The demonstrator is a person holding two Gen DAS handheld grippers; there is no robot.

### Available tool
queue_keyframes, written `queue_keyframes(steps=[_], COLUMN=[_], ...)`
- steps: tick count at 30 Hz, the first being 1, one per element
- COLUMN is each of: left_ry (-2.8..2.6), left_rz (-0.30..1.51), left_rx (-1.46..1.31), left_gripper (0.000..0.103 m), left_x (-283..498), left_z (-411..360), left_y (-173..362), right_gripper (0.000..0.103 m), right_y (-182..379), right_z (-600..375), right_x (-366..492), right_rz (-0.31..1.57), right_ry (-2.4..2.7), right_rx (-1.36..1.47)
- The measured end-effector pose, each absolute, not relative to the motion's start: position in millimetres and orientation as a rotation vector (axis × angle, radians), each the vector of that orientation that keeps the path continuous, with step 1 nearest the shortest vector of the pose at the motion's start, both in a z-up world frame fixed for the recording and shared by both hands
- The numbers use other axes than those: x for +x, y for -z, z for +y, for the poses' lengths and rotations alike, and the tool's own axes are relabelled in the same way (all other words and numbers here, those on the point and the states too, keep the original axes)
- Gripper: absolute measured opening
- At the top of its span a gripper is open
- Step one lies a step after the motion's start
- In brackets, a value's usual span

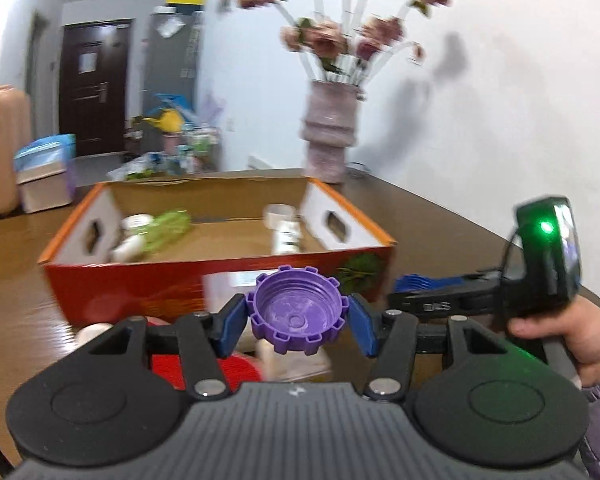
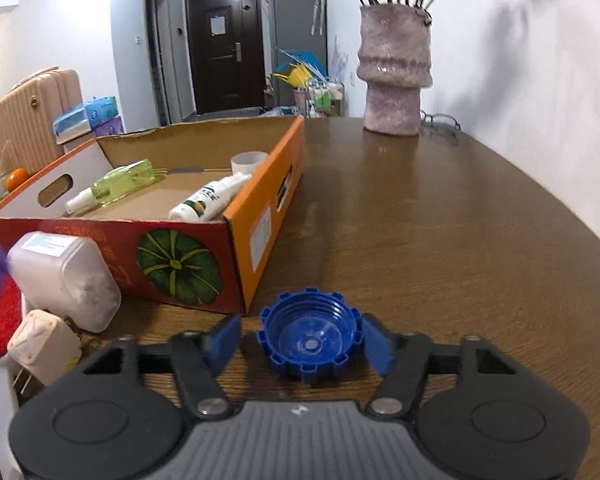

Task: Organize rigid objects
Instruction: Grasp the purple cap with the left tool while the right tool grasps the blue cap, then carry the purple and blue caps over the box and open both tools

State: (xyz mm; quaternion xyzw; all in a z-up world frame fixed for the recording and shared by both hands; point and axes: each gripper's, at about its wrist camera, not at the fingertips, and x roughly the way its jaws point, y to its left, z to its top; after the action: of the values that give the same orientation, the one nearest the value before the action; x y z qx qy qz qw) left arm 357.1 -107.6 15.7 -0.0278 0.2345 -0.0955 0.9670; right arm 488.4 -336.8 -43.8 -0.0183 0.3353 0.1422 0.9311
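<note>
A purple notched cap, its hollow side facing the camera, hangs above the table in front of the box. My left gripper is shut on it, one blue pad on each side. A blue notched cap lies hollow side up on the brown table, between the fingers of my right gripper. The right pad is against its rim and the left pad stands a little off it. The right gripper, held by a hand, shows low at the right of the left wrist view.
An open cardboard box with a pumpkin picture holds a green spray bottle, a white bottle and a white ring. A white jug, a small beige container and a red item stand before it. A flower vase and glasses are at the back.
</note>
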Motion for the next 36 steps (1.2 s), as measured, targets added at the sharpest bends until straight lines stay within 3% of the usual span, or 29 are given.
queue_keyframes(steps=[2,9,23,36], left_ry=[0.147,0.056,-0.077,-0.072], left_rz=[0.466,0.407,0.172,0.102], left_rx=[-0.060,-0.112,-0.080,-0.114], left_gripper=[0.056,0.056,0.056,0.056], left_x=[351.2,315.8,198.6,114.1], left_z=[-96.6,-58.0,-11.9,10.7], left_y=[-16.3,-31.3,-77.2,-87.6], right_gripper=[0.052,0.052,0.052,0.052], right_y=[44.8,35.0,-53.4,-77.6], right_z=[-336.4,-336.0,-294.5,-266.2], right_x=[487.6,458.8,278.0,170.7], right_rz=[0.682,0.628,0.251,0.153], right_ry=[-0.271,-0.246,-0.286,-0.324], right_rx=[-0.044,-0.017,0.010,-0.013])
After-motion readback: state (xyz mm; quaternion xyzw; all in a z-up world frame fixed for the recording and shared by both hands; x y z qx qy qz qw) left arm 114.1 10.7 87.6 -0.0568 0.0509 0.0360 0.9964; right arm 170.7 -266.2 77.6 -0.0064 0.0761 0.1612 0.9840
